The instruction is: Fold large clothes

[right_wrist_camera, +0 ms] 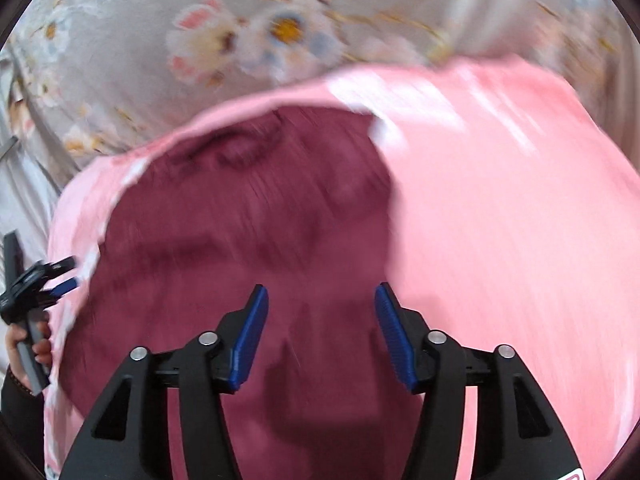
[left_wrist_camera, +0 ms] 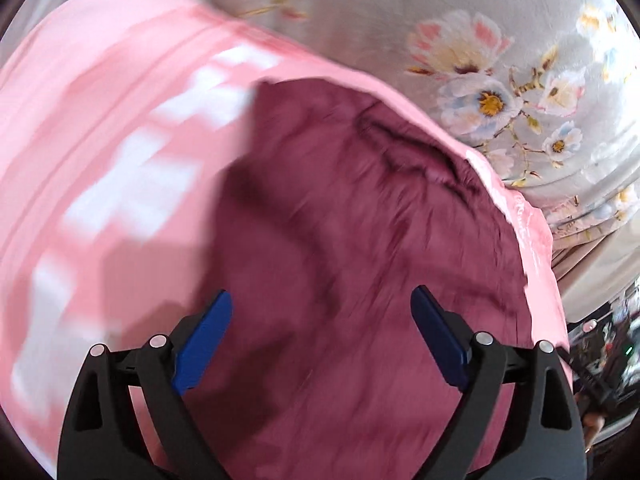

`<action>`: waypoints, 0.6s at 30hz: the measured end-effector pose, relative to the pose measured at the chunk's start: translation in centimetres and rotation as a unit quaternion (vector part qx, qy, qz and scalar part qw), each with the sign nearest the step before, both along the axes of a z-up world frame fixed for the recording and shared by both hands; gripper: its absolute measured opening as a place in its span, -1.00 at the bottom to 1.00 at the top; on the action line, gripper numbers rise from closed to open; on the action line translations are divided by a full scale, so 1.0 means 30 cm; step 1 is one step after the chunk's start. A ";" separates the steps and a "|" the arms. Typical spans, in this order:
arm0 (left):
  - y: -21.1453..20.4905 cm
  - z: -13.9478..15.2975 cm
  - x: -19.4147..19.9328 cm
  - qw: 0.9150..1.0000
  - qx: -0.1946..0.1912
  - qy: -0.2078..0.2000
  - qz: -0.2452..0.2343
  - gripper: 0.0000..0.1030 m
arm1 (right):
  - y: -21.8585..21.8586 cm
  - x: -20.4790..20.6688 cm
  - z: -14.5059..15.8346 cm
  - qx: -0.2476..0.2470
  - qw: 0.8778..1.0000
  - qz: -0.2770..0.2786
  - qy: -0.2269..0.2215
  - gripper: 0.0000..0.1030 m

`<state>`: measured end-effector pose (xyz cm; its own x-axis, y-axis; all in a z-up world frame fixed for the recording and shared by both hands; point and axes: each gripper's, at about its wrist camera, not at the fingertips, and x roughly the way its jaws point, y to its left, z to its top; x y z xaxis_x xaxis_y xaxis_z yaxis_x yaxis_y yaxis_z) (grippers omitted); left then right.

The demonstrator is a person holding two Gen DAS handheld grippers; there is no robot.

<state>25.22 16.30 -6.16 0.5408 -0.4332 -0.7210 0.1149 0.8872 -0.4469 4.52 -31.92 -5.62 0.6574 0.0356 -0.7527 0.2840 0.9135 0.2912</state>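
- The maroon garment (left_wrist_camera: 360, 240) lay on the pink cloth (left_wrist_camera: 100, 140) over the floral bedsheet (left_wrist_camera: 500, 40).
- Left gripper (left_wrist_camera: 322, 336) and right gripper (right_wrist_camera: 322, 328) hovered, jaws apart, empty.
- Risk: a pinch could catch the pink cloth too.

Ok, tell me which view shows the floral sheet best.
Left wrist view: the floral sheet is sharp there, each flower distinct. The right wrist view shows the same sheet across the top, but smeared by motion blur.
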 end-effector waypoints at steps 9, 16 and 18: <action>0.171 -0.123 -0.345 0.997 -0.032 0.040 0.058 0.71 | 0.016 -0.281 -0.125 0.097 0.994 -0.052 0.009 0.17; 0.082 -0.112 -0.387 0.998 0.000 0.021 0.055 0.26 | 0.029 -0.264 -0.166 0.112 0.991 -0.071 -0.007 0.08; 0.069 -0.111 -0.391 0.999 0.014 0.022 0.047 -0.15 | 0.034 -0.267 -0.167 0.097 0.993 -0.070 -0.004 -0.36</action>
<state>13.48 18.37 -9.50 0.5466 -0.3615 -0.7554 0.0109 0.9051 -0.4252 -3.48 -30.90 -10.62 0.6717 0.0871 -0.7357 0.4021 0.7913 0.4607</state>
